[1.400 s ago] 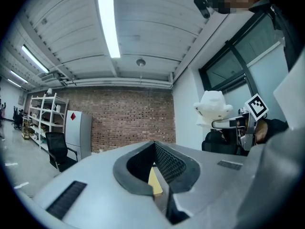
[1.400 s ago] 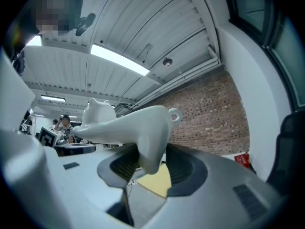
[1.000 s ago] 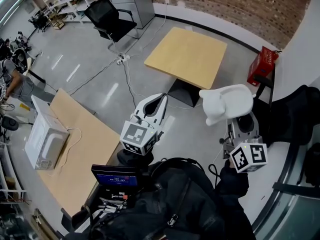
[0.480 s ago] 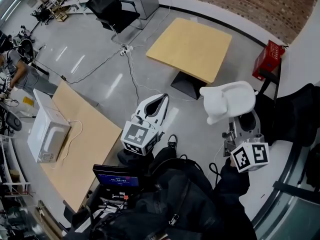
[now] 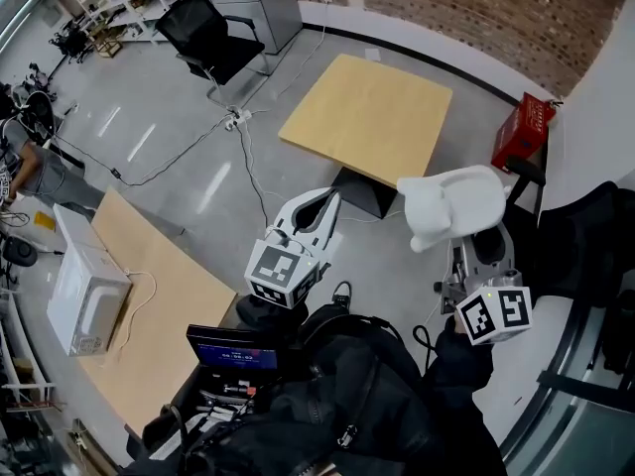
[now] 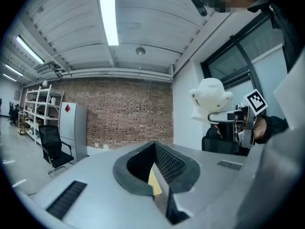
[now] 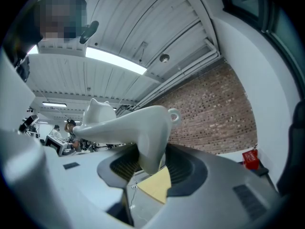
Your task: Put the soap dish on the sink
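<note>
The white, animal-shaped soap dish (image 5: 451, 204) is held over the floor at the right, with my right gripper (image 5: 472, 230) shut on its underside. In the right gripper view the soap dish (image 7: 128, 125) sticks out leftwards from between the dark pads of the right gripper (image 7: 150, 163). My left gripper (image 5: 330, 200) hangs level at the middle, its tips together and nothing in it. In the left gripper view the left gripper (image 6: 155, 149) has its pads meeting at a point, and the soap dish (image 6: 209, 97) shows off to the right. No sink is in view.
A square wooden table (image 5: 367, 112) stands on the grey floor ahead, with a red crate (image 5: 521, 132) by the wall. A long desk (image 5: 164, 315) with a white microwave (image 5: 84, 291) and a laptop (image 5: 233, 350) is at the left. Cables (image 5: 238, 137) cross the floor, and a black chair (image 5: 213, 33) stands beyond them.
Both grippers are carried along together over the floor; the square table and the desk have shifted a little in the head view. The right gripper's hold on the soap dish is unchanged.
</note>
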A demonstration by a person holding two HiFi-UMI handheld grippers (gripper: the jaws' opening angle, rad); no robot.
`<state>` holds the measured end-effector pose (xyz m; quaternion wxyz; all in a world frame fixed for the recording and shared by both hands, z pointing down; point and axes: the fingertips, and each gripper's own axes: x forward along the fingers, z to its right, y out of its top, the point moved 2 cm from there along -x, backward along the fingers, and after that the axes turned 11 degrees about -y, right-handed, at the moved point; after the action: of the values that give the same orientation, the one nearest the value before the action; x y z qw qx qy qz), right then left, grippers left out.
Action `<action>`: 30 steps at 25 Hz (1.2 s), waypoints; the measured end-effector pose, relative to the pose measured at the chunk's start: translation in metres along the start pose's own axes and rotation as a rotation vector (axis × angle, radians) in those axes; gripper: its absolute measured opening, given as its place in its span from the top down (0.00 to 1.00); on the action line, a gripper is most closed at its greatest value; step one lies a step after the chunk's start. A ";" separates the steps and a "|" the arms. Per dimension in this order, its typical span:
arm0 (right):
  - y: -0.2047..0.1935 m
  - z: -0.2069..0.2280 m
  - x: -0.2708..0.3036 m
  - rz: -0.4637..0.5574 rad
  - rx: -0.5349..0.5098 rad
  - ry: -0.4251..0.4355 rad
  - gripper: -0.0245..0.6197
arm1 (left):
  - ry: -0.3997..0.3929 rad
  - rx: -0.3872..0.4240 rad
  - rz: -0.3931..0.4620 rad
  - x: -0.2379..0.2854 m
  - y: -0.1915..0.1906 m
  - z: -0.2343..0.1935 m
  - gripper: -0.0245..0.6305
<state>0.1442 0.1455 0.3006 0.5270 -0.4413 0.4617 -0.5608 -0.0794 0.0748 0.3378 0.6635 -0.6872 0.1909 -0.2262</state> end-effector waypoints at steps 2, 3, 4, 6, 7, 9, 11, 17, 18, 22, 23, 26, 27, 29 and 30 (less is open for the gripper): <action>0.001 -0.003 0.018 0.003 -0.001 -0.005 0.69 | -0.013 0.001 0.000 0.011 0.002 -0.016 0.96; 0.002 -0.004 0.026 0.003 -0.002 -0.008 0.69 | -0.020 0.000 0.000 0.016 0.003 -0.024 0.96; 0.001 -0.006 0.034 0.002 -0.002 -0.012 0.69 | -0.026 -0.001 0.000 0.020 0.003 -0.031 0.96; 0.001 -0.008 0.049 -0.001 -0.003 -0.021 0.69 | -0.037 -0.006 -0.002 0.028 0.003 -0.045 0.96; 0.000 -0.008 0.056 -0.002 -0.003 -0.026 0.69 | -0.042 -0.008 -0.002 0.032 0.003 -0.052 0.96; -0.001 -0.010 0.071 -0.006 -0.004 -0.037 0.69 | -0.050 -0.014 -0.003 0.039 0.002 -0.065 0.96; -0.003 -0.012 0.085 -0.013 -0.006 -0.046 0.69 | -0.054 -0.023 -0.007 0.044 -0.001 -0.080 0.96; -0.015 -0.019 0.117 -0.035 -0.017 -0.094 0.69 | -0.075 -0.044 -0.012 0.056 -0.009 -0.114 0.96; -0.016 -0.020 0.120 -0.038 -0.019 -0.102 0.69 | -0.078 -0.048 -0.010 0.057 -0.010 -0.119 0.96; -0.019 -0.025 0.130 -0.055 -0.026 -0.113 0.69 | -0.086 -0.070 -0.017 0.058 -0.016 -0.130 0.96; -0.018 -0.025 0.133 -0.056 -0.027 -0.114 0.69 | -0.088 -0.073 -0.018 0.059 -0.016 -0.132 0.96; -0.017 -0.025 0.140 -0.063 -0.031 -0.116 0.69 | -0.090 -0.082 -0.021 0.064 -0.017 -0.137 0.96; -0.019 -0.024 0.142 -0.068 -0.031 -0.116 0.69 | -0.091 -0.085 -0.025 0.066 -0.018 -0.138 0.96; -0.023 -0.021 0.148 -0.077 -0.030 -0.118 0.69 | -0.091 -0.090 -0.032 0.069 -0.023 -0.140 0.96; -0.025 -0.019 0.151 -0.080 -0.029 -0.119 0.69 | -0.089 -0.092 -0.034 0.071 -0.025 -0.142 0.96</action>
<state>0.1121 -0.0036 0.3230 0.5241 -0.4994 0.4195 -0.5477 -0.1016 -0.0814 0.3694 0.6352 -0.7294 0.1598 -0.1974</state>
